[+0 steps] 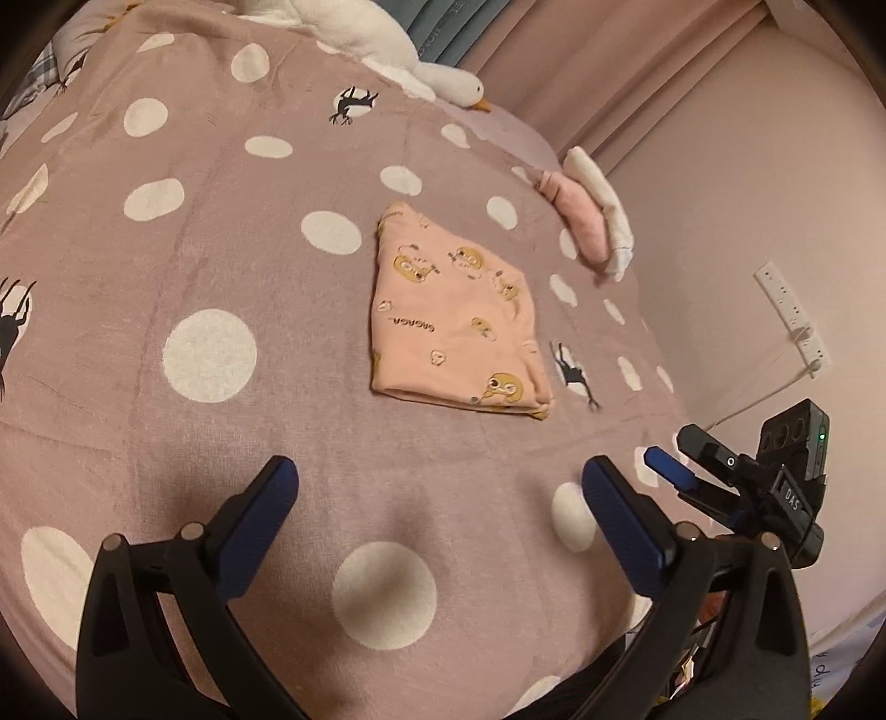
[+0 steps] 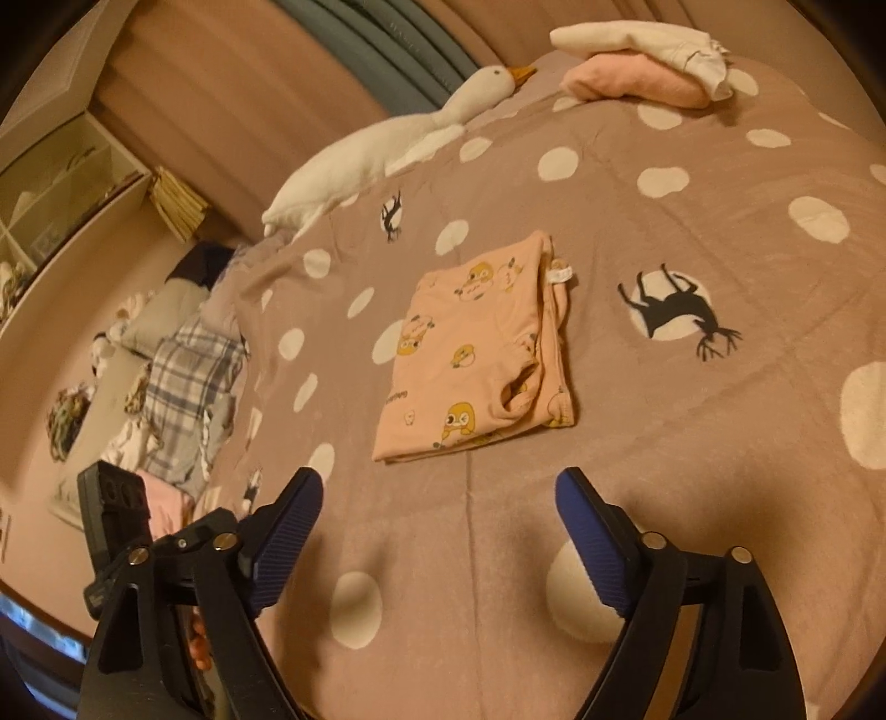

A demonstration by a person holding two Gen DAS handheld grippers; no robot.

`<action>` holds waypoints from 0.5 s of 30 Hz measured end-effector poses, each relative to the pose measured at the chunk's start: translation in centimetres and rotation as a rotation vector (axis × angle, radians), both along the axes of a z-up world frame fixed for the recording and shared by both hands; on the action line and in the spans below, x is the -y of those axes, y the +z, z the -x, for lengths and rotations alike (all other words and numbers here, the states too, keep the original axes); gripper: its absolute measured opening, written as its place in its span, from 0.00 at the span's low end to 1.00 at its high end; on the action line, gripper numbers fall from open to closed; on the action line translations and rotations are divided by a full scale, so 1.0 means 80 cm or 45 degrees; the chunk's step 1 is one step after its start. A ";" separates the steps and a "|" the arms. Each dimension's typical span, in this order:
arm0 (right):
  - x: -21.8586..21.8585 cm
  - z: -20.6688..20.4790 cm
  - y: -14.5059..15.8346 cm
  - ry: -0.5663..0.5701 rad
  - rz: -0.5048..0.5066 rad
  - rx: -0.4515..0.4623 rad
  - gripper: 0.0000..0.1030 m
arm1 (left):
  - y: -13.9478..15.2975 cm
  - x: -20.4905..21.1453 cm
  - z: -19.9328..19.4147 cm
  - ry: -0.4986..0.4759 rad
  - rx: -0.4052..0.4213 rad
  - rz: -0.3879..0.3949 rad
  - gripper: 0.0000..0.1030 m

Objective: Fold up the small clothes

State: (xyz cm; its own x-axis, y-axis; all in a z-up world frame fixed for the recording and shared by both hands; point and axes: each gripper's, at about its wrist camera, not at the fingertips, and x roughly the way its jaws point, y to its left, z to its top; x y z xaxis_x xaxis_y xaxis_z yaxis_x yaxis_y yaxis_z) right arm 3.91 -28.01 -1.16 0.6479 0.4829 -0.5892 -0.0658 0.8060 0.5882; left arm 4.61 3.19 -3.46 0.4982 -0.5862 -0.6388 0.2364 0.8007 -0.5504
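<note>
A small pink garment [image 1: 454, 315] with yellow cartoon prints lies folded into a flat rectangle on the mauve polka-dot bedspread [image 1: 221, 266]; it also shows in the right wrist view [image 2: 476, 360]. My left gripper [image 1: 440, 487] is open and empty, hovering above the bedspread short of the garment's near edge. My right gripper [image 2: 440, 498] is open and empty, also short of the garment. The right gripper shows in the left wrist view [image 1: 686, 459] at the right. A folded pink and white pile [image 1: 592, 221] lies at the far edge; it also shows in the right wrist view [image 2: 648, 66].
A white plush goose [image 1: 387, 50] lies along the far side of the bed [image 2: 398, 144]. Unfolded clothes, one plaid [image 2: 183, 382], are heaped at the left. A wall socket strip [image 1: 792, 315] and a shelf unit [image 2: 61, 183] stand beyond the bed.
</note>
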 end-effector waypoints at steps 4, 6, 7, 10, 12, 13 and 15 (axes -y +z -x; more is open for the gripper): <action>-0.005 0.006 0.012 -0.005 0.010 0.036 0.91 | 0.009 -0.006 0.006 -0.011 0.025 0.009 1.00; -0.009 0.007 0.017 -0.005 0.025 0.053 0.92 | 0.017 -0.007 0.011 -0.029 0.064 0.000 1.00; -0.011 0.007 0.020 -0.001 0.029 0.064 0.93 | 0.019 -0.008 0.013 -0.034 0.081 -0.003 1.00; -0.014 0.008 0.026 -0.006 0.028 0.090 0.98 | 0.028 -0.007 0.018 -0.064 0.155 -0.016 1.00; -0.017 0.007 0.027 -0.005 0.026 0.097 0.98 | 0.032 -0.008 0.019 -0.084 0.200 0.001 1.00; -0.017 0.007 0.028 -0.006 0.028 0.100 0.98 | 0.032 -0.009 0.019 -0.088 0.209 0.000 1.00; -0.018 0.006 0.028 -0.001 0.016 0.119 0.99 | 0.031 -0.008 0.018 -0.095 0.219 -0.023 1.00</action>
